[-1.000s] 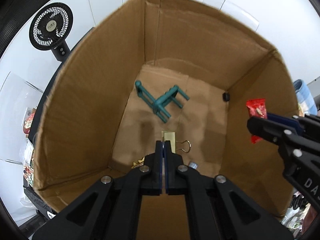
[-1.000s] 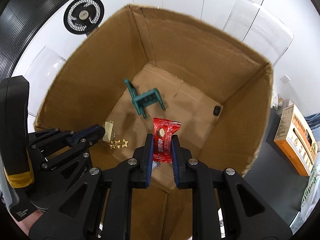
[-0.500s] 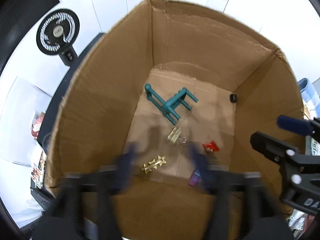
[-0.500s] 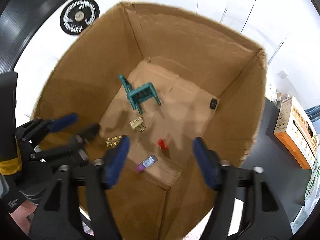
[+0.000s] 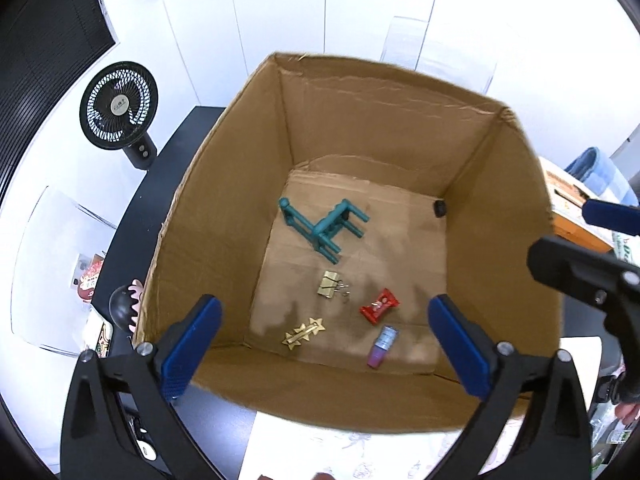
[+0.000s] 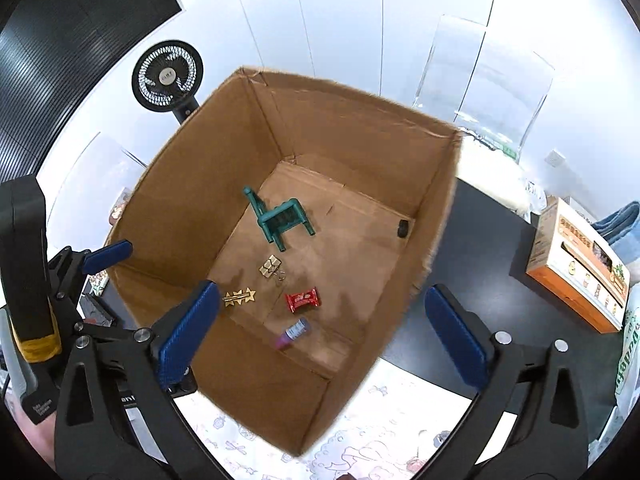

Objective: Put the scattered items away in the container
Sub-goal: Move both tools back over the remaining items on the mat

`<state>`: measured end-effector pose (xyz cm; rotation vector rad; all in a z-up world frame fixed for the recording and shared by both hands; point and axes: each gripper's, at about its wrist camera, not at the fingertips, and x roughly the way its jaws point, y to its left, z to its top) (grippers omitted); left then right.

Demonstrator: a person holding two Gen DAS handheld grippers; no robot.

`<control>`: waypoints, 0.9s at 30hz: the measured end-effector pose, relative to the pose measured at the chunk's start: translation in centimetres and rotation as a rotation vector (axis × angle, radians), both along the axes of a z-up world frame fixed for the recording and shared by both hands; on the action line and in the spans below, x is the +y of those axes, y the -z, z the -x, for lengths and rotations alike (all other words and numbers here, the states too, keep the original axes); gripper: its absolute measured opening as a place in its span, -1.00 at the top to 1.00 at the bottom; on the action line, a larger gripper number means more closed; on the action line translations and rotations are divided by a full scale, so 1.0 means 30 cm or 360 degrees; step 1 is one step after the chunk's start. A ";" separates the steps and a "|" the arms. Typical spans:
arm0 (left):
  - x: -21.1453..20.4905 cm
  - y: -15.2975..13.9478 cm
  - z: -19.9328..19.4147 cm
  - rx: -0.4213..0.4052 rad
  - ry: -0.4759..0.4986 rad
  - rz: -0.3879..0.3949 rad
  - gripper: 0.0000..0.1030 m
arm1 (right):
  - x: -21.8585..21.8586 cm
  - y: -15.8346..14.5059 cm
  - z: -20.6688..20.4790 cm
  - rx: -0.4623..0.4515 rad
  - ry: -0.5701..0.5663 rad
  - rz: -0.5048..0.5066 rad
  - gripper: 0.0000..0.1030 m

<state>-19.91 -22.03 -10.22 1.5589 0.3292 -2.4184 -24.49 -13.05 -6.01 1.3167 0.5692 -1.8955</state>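
An open cardboard box (image 5: 224,216) (image 6: 432,208) stands on a black table. On its floor lie a teal toy chair (image 5: 324,228) (image 6: 280,220), a gold binder clip (image 5: 330,285) (image 6: 271,266), a gold star hair clip (image 5: 305,331) (image 6: 239,297), a red candy wrapper (image 5: 380,306) (image 6: 303,300), a small purple tube (image 5: 383,346) (image 6: 293,333) and a small black object (image 5: 440,209) (image 6: 402,228). My left gripper (image 5: 326,354) and my right gripper (image 6: 322,328) hang above the box's near rim, both open and empty.
A black desk fan (image 5: 118,106) (image 6: 168,76) stands behind the box on the left. An orange carton (image 6: 576,264) sits on the table to the right. A patterned white sheet (image 6: 380,432) lies under the box's near edge. Small items (image 5: 124,308) lie left of the box.
Both grippers opened. The left dropped the gold binder clip and the right dropped the red candy wrapper onto the box floor. Both grippers have risen and pulled back from the box.
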 end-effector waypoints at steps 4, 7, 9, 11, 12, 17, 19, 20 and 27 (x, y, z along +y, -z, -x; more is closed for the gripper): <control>0.072 -0.048 -0.021 0.0033 0.0047 0.0026 -1.00 | 0.099 -0.049 -0.011 0.0021 0.0039 0.0031 -1.00; 0.146 -0.070 -0.034 0.0045 0.0100 0.0036 -1.00 | 0.200 -0.070 -0.023 0.0025 0.0083 0.0045 -1.00; 0.197 -0.079 -0.041 0.0053 0.0133 0.0035 -1.00 | 0.274 -0.077 -0.032 0.0032 0.0117 0.0046 -1.00; 0.252 -0.085 -0.049 0.0059 0.0161 0.0023 -1.00 | 0.356 -0.078 -0.040 0.0037 0.0161 0.0043 -1.00; 0.282 -0.087 -0.054 0.0062 0.0176 0.0015 -1.00 | 0.403 -0.078 -0.043 0.0038 0.0189 0.0042 -1.00; 0.448 -0.081 -0.077 0.0055 0.0291 -0.0020 -1.00 | 0.620 -0.071 -0.048 0.0016 0.0354 0.0056 -1.00; 0.514 -0.074 -0.082 0.0049 0.0348 -0.0019 -1.00 | 0.713 -0.059 -0.053 0.0000 0.0412 0.0052 -1.00; 0.548 -0.065 -0.082 0.0033 0.0373 -0.0039 -1.00 | 0.753 -0.053 -0.056 -0.0010 0.0434 0.0054 -1.00; 0.752 -0.006 -0.098 -0.0066 0.0519 -0.0065 -1.00 | 1.005 -0.006 -0.076 -0.0062 0.0620 0.0045 -1.00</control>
